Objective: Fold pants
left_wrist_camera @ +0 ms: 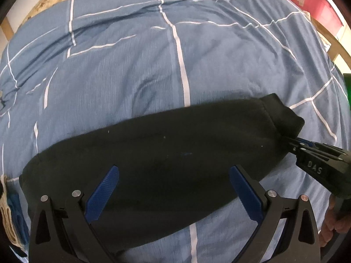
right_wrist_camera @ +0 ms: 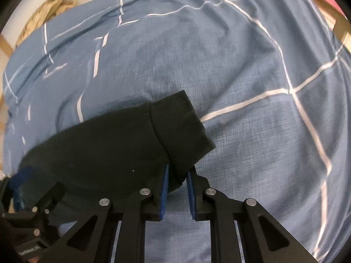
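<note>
Pants (left_wrist_camera: 153, 153), black, lie folded lengthwise across blue checked bedcover (left_wrist_camera: 131, 70). Right gripper (right_wrist_camera: 177, 182): fingers closed on cuff end (right_wrist_camera: 184, 135), fabric pinched btwn blue pads. Left gripper (left_wrist_camera: 173, 188): fingers spread wide above mid-section of pants, nothing btwn pads, no contact seen. Red box (left_wrist_camera: 311, 2) beyond the bed's far corner.

Black pants (right_wrist_camera: 114, 144) lie across a blue bedspread with white lines (right_wrist_camera: 241, 65), cuff end to the right. Right gripper (right_wrist_camera: 177, 173), near: blue pads (right_wrist_camera: 165, 186) pinch the cuff's near corner. Left gripper (right_wrist_camera: 33, 214) at near left.
</note>
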Demonstrator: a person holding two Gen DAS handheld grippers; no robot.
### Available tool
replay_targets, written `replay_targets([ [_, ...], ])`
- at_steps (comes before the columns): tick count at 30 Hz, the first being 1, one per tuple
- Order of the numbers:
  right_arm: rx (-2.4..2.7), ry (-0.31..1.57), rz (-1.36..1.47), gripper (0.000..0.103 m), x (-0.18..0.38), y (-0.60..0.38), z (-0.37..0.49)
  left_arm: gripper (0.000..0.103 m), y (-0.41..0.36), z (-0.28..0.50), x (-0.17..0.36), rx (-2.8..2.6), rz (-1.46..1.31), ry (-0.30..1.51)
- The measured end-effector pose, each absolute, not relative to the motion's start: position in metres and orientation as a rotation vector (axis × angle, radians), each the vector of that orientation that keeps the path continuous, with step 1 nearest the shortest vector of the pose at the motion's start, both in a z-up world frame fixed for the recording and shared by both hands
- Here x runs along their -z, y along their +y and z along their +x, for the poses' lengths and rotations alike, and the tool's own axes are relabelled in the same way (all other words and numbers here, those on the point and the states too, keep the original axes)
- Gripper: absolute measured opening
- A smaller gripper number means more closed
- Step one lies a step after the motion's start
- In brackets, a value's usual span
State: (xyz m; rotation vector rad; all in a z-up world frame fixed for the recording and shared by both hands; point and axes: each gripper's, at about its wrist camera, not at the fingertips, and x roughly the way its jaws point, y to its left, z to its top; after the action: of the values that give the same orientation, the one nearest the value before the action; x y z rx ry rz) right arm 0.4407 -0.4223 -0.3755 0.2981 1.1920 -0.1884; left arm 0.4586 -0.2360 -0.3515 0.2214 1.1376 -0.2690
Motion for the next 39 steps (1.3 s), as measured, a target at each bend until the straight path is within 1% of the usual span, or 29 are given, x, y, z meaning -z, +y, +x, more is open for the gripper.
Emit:
replay_targets([
  [2,0.208,1.214,0.276,0.018,0.382,-0.420,0.441,0.102,-0.235,0.457,0.354,0.263,0.226,1.147],
  [3,0.229,1.224,0.262,0.023,0.385,-0.420,0.441,0.102,-0.233,0.455,0.354,0.261,0.222,1.150],
  [4,0.235,1.224,0.259,0.033,0.385,-0.419,0.441,0.102,-0.230,0.452,0.353,0.260,0.217,1.148],
  [5,0.241,1.223,0.258,0.038,0.383,-0.419,0.440,0.102,-0.228,0.450,0.352,0.258,0.215,1.147],
  [6,0.259,1.211,0.250,0.048,0.377,-0.418,0.436,0.102,-0.225,0.446,0.349,0.259,0.214,1.140],
  [7,0.272,1.200,0.242,0.055,0.372,-0.418,0.433,0.102,-0.222,0.443,0.345,0.260,0.215,1.134],
  [13,0.305,1.132,0.231,0.056,0.317,-0.404,0.385,0.102,-0.196,0.409,0.304,0.289,0.185,1.071],
  [14,0.301,1.117,0.236,0.057,0.307,-0.398,0.377,0.102,-0.192,0.404,0.297,0.294,0.182,1.062],
  [15,0.294,1.103,0.243,0.062,0.296,-0.392,0.366,0.102,-0.182,0.393,0.286,0.300,0.178,1.043],
  [16,0.288,1.092,0.251,0.065,0.286,-0.386,0.356,0.103,-0.177,0.388,0.281,0.300,0.178,1.033],
  [19,0.263,1.071,0.261,0.065,0.263,-0.363,0.329,0.103,-0.145,0.360,0.258,0.292,0.178,1.006],
  [30,0.268,1.090,0.318,0.065,0.235,-0.277,0.252,0.103,-0.008,0.301,0.217,0.131,0.141,0.994],
  [35,0.320,1.085,0.342,0.065,0.230,-0.241,0.226,0.103,0.045,0.277,0.215,0.073,0.154,1.005],
  [39,0.365,1.097,0.374,0.065,0.235,-0.212,0.205,0.103,0.084,0.256,0.225,0.046,0.148,1.048],
])
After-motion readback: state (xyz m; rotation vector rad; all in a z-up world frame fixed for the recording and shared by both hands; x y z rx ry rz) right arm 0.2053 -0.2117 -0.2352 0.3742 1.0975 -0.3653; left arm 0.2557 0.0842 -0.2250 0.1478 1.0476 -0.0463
